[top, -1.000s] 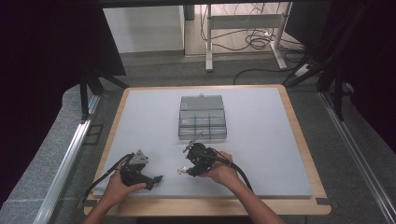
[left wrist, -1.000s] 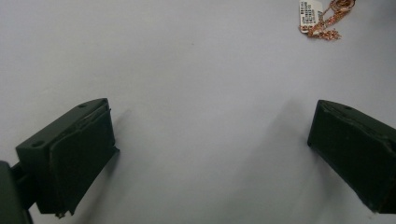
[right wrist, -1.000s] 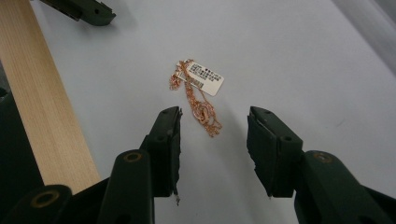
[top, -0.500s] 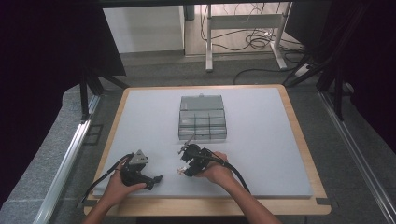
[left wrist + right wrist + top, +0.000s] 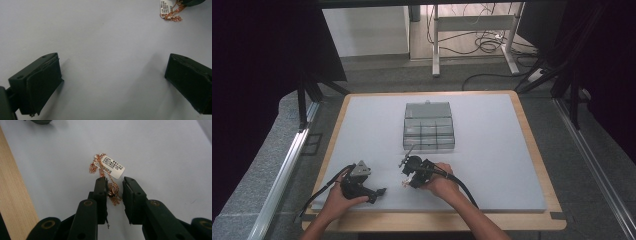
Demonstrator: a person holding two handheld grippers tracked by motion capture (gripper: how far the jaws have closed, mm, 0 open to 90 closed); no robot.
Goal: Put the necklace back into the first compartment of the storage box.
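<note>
I have the right gripper [image 5: 113, 185] down over a rose-gold chain necklace [image 5: 101, 168] that lies on the grey mat [image 5: 492, 150], near the front edge and a little left of centre. In the right gripper view its two black jaws have just been closing and now stand narrowly apart, with the necklace's small ring pendant [image 5: 111, 189] sitting between them. The pendant rests against the left pad, while a gap is plain on the other side, so I don't count this as a grip yet. The rest of the chain lies bunched just beyond the jaw tips, together with a white printed tag [image 5: 113, 167] that stays flat on the mat. The wooden table rim [image 5: 15, 202] runs along the left of that view.

From the high view I see my right hand [image 5: 443, 182] carrying the right gripper, angled toward the near left, with the necklace as a tiny speck by its tips. The left gripper [image 5: 381, 191] lies low on the mat to the left, well apart from the necklace, with my left hand [image 5: 339, 200] on it. In the left gripper view its jaws stand wide open with bare mat between them, and the necklace and tag show far off at the top right.

A clear compartment box [image 5: 429, 126] sits farther back, near the middle of the mat.
</note>
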